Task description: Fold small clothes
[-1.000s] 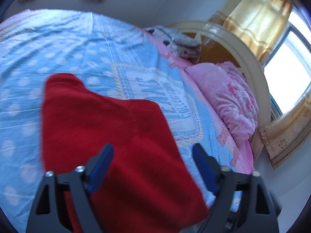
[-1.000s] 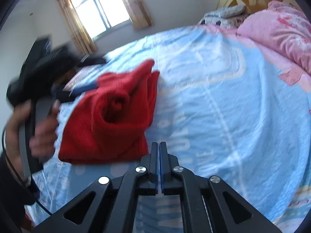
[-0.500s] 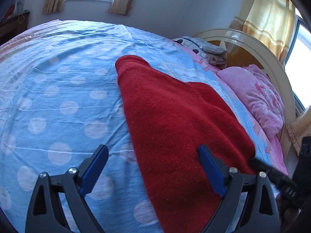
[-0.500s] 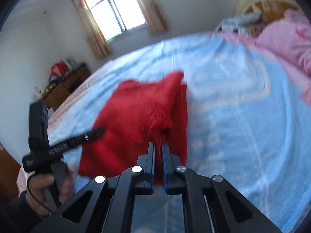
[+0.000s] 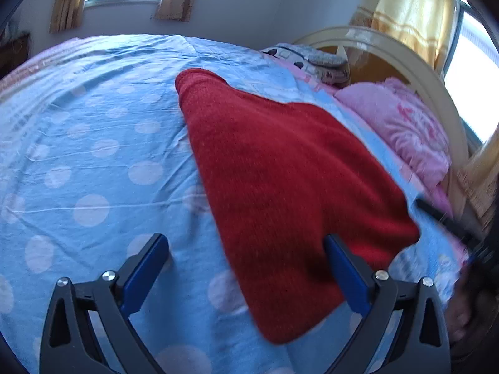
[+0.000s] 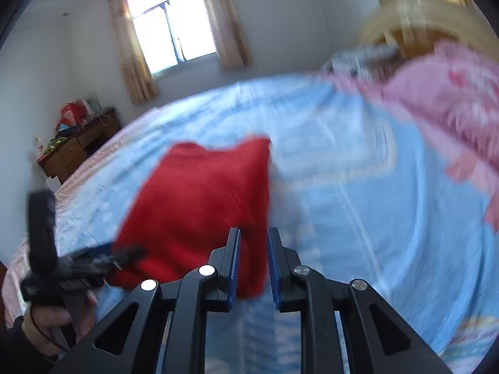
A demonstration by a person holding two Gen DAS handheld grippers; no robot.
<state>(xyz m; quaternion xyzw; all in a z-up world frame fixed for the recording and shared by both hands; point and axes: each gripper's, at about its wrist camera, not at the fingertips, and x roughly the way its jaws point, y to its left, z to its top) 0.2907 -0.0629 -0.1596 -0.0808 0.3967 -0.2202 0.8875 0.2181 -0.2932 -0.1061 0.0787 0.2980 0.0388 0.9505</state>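
The red knitted garment [image 5: 280, 180] is lying flat on the blue dotted bedspread [image 5: 87, 162], and in the left wrist view its long axis is running from a narrow rounded end at about eleven o'clock down to a broad near edge at about five o'clock. That near edge is being straddled by the left gripper [image 5: 246, 265], whose fingers are being spread to their widest: one blue pad is lying against the cloth at the four o'clock side, the other is standing over bare bedspread at eight o'clock, and nothing is being pinched. In the right wrist view the garment [image 6: 199, 205] is lying from the right gripper [image 6: 253, 261] toward eleven o'clock, its near corner showing between fingers that are being opened and are no longer pressing on it. The left hand is judged the nearer for the next fold. A pink pillow [image 5: 402, 131] is lying well apart at two o'clock.
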